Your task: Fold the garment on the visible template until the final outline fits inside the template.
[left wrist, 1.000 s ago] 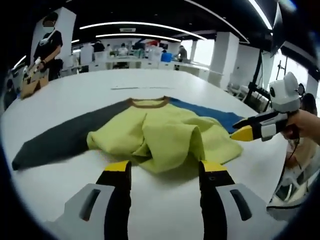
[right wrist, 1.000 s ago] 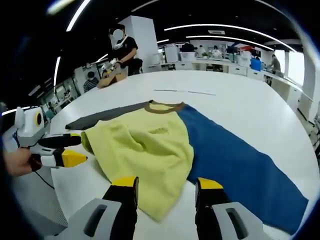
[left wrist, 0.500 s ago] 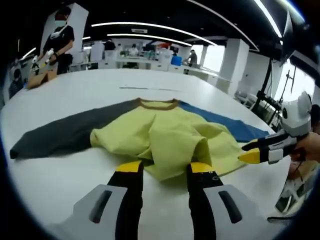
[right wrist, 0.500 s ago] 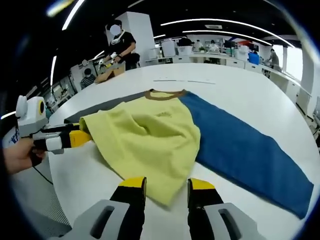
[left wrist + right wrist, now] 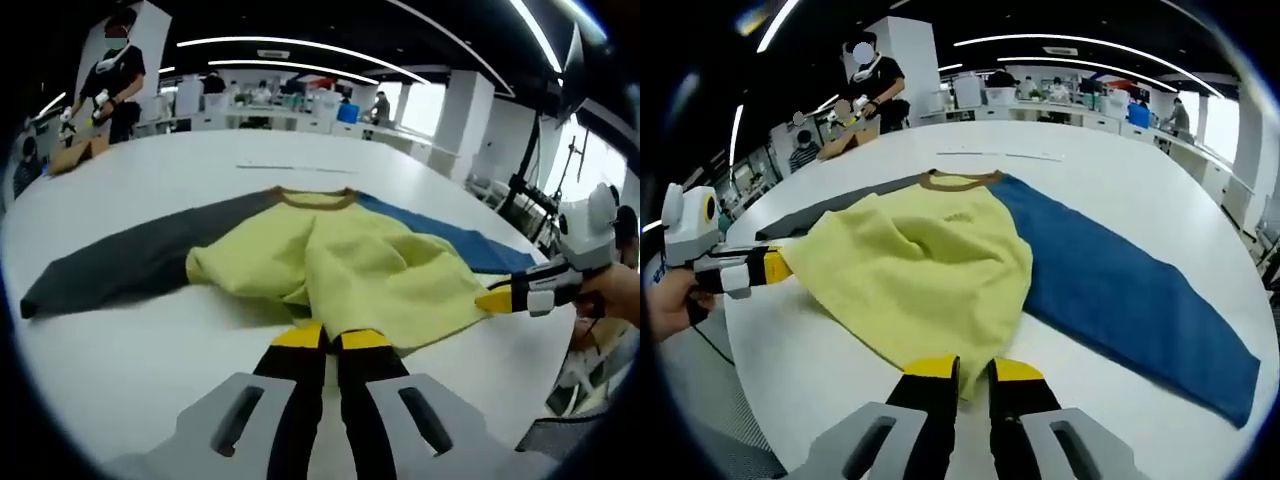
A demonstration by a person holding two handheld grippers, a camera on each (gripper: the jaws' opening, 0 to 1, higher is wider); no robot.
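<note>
A long-sleeved garment (image 5: 380, 270) lies on the white table, its yellow body bunched and folded up over itself. It has a brown collar (image 5: 315, 197), a dark grey sleeve (image 5: 120, 265) and a blue sleeve (image 5: 450, 245). My left gripper (image 5: 332, 338) is shut on the near yellow hem. My right gripper (image 5: 497, 299) comes in from the right, pinching the hem's other corner. In the right gripper view the right gripper (image 5: 975, 370) is shut on the yellow edge of the garment (image 5: 920, 270), the blue sleeve (image 5: 1120, 290) stretches away right, and the left gripper (image 5: 775, 265) holds the far corner.
The white table (image 5: 120, 340) is large, and its edge curves close to both grippers. A thin strip (image 5: 290, 168) lies beyond the collar. A standing person (image 5: 110, 80) works by a cardboard box (image 5: 75, 155) at the far left. Desks and more people stand behind.
Both grippers have gone from wide open to shut and have moved forward onto the yellow hem. The hem now lies spread wider between them.
</note>
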